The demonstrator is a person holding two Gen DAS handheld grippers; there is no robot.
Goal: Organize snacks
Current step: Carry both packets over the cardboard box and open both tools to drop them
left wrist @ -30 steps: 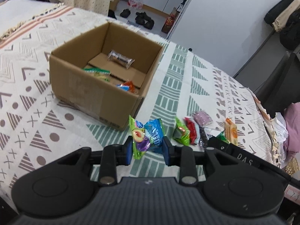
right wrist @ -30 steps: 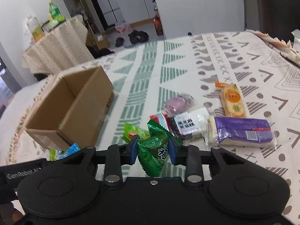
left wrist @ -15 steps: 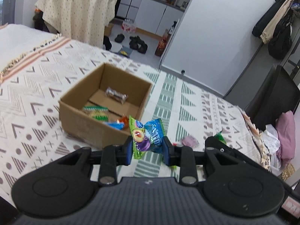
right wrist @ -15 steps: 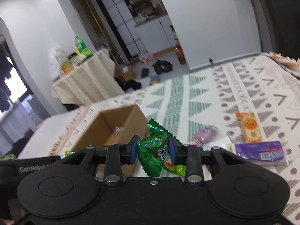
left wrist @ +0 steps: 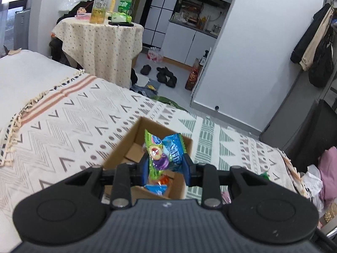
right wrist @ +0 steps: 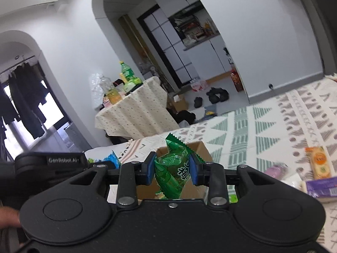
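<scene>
My left gripper (left wrist: pixel 166 166) is shut on two small snack packets, one green and one blue (left wrist: pixel 163 151), held above the open cardboard box (left wrist: pixel 124 149). Orange and blue packets (left wrist: pixel 161 184) lie inside the box. My right gripper (right wrist: pixel 171 168) is shut on a green snack packet (right wrist: pixel 171 168), held above the same box (right wrist: pixel 202 149). The left gripper (right wrist: pixel 52 164) with its blue packet shows at the left of the right wrist view.
Loose snacks lie on the patterned cloth to the right: a purple packet (right wrist: pixel 322 187), an orange cracker pack (right wrist: pixel 319 162), a pink sweet (right wrist: pixel 276 169). A draped table with bottles (left wrist: pixel 99 38) stands beyond the bed. Clothes pile at the right edge (left wrist: pixel 324 172).
Both grippers have risen and moved toward the box with their packets held; they now hang over its opening, and the views look further up into the room.
</scene>
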